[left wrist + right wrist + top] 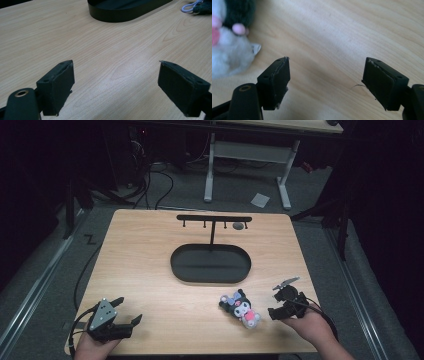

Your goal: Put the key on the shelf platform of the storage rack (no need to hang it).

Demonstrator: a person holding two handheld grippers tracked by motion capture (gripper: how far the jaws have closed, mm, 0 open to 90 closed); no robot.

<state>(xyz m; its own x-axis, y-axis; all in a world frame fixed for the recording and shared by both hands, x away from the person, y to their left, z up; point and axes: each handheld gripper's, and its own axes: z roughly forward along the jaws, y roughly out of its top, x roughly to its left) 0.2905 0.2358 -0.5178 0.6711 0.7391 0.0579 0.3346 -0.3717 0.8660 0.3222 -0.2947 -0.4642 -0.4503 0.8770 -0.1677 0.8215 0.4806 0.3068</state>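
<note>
A small plush toy (pixel 241 306) in black, grey and pink lies on the wooden table (pixel 150 270) near the front right. My right gripper (pixel 279 301) rests just to its right, open, with bare wood between its jaws; in the right gripper view the plush toy (pixel 229 42) sits off to the left of the left jaw. At the table's front left corner my left gripper (pixel 126 311) stands open over bare wood (pixel 115 75). A black oval tray (pixel 210 264) with a hook stand (pixel 214 220) sits mid-table.
The black oval tray's rim (pixel 125 15) lies ahead of the left gripper, and the toy's white loop (pixel 190 7) shows at the far right there. A second table's legs (pixel 210 165) stand beyond the far edge. Cables lie on the grey floor (pixel 165 185).
</note>
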